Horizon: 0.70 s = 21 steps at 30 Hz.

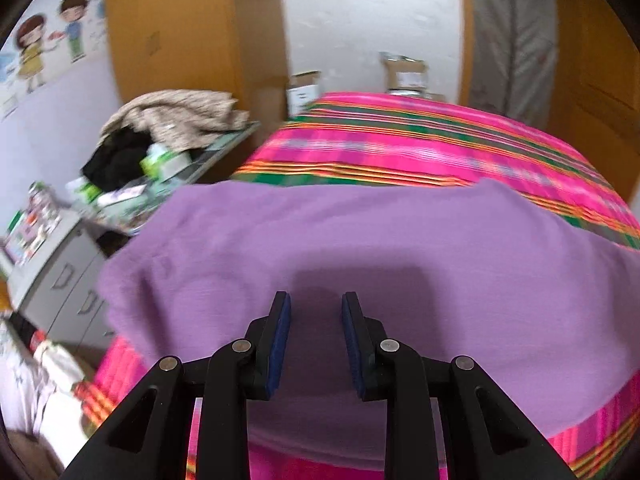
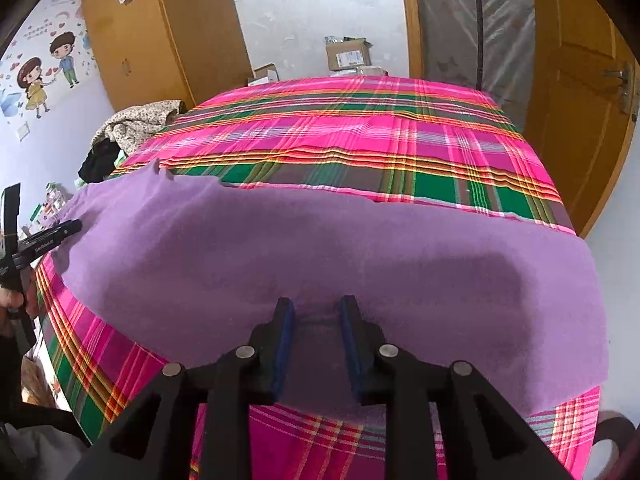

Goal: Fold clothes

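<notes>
the purple cloth (image 2: 320, 264) lies spread flat across the near part of the bed (image 2: 360, 136), which is covered by a pink, green and orange plaid sheet. the cloth's far edge runs unevenly across the bed from side to side, with a small peak raised near the left edge, and its near edge stops short of the bed's near edge, where a strip of plaid shows. at the left edge of the bed the cloth reaches the side; at the right it ends close to the right edge.

the right gripper (image 2: 318, 312) points down at the near middle of the cloth. its two blue-padded fingers stand apart, with purple fabric seen in the gap but not pinched by the pads; the tips sit at or just above the cloth, and i cannot tell whether they touch it.

the left gripper (image 1: 316, 306) hangs over the cloth's left part, its jaws likewise parted with nothing between the pads, and a soft shadow falls on the fabric ahead of it. this view is blurred. in the right wrist view the left gripper shows at the bed's left edge, beside the cloth's corner.

beyond the left edge of the bed a cluttered side table (image 1: 224, 148) holds a beige and black heap of clothes (image 1: 172, 120). cardboard boxes (image 2: 346, 54) stand past the far edge.
</notes>
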Motion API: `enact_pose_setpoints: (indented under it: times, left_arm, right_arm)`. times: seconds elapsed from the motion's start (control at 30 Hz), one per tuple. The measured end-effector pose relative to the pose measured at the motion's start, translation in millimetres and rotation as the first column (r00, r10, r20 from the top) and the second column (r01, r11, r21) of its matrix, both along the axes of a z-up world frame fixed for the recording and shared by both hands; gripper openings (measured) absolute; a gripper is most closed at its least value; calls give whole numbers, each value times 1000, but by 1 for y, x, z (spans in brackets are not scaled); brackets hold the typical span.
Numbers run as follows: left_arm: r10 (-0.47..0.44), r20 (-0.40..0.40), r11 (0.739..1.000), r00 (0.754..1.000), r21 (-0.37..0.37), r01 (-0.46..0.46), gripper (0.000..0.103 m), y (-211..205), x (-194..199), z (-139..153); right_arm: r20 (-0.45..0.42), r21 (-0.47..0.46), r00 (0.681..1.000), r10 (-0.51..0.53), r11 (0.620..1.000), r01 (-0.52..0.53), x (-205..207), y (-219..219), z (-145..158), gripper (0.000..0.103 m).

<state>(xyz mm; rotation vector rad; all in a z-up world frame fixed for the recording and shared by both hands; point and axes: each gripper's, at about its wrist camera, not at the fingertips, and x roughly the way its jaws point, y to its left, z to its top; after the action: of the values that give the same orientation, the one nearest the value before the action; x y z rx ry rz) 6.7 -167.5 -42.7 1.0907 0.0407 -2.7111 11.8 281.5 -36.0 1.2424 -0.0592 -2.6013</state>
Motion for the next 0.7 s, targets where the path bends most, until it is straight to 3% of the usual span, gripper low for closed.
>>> enact_pose_setpoints:
  times: [0.13, 0.23, 0.33, 0.47, 0.7]
  left_arm:
    - [81, -4, 997, 997, 3, -81, 29, -32, 6, -2]
    - [111, 1, 993, 994, 29, -111, 41, -51, 8, -6]
    - [103, -2, 991, 995, 81, -102, 41, -61, 10, -6]
    - [97, -51, 992, 994, 85, -92, 42, -66, 24, 8]
    - [203, -73, 974, 976, 120, -194, 47, -98, 47, 12]
  right_arm:
    - [-7, -1, 999, -35, 999, 35, 1, -5, 4, 25]
    - [-6, -3, 1000, -30, 1000, 30, -1, -9, 3, 25]
    - [4, 1, 999, -32, 999, 32, -4, -11, 1, 25]
    - [3, 0, 1000, -26, 1000, 26, -5, -13, 2, 25]
    - [-2, -7, 1000, -4, 1000, 4, -8, -19, 2, 25]
